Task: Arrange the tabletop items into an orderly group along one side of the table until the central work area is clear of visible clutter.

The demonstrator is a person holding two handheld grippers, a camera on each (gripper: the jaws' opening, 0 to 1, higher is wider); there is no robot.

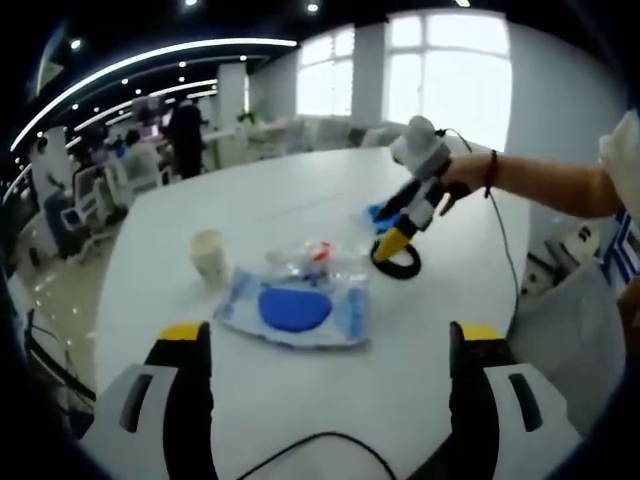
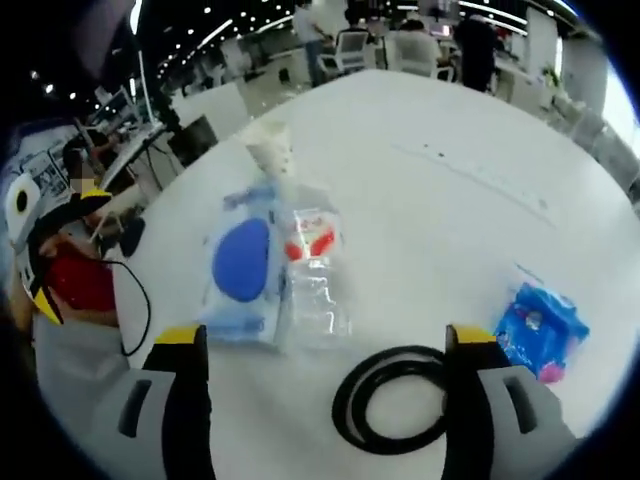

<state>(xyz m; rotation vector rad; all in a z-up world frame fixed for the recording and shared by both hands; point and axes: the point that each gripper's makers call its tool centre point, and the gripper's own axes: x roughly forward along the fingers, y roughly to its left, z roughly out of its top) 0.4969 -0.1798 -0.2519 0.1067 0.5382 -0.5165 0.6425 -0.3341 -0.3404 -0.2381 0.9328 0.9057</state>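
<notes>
— How is the light looking?

— Daylight is pouring through the tall windows (image 1: 420, 70) far ahead of the left gripper (image 1: 330, 400), blowing them out white. Ceiling strip lights (image 1: 150, 60) are streaking overhead.

— And sharpness?

— Both views are looking soft. The white table (image 2: 450, 130) is glaring slightly ahead of the right gripper (image 2: 330, 400), and the fisheye is bending everything near the edges.

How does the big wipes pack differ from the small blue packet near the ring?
The wipes pack is far larger than the small packet. The wipes pack is pale blue with a dark blue oval; the small packet is bright blue with a pink patch. The wipes pack touches a clear bag; the small packet lies alone. Both lie flat on the white table.
</notes>
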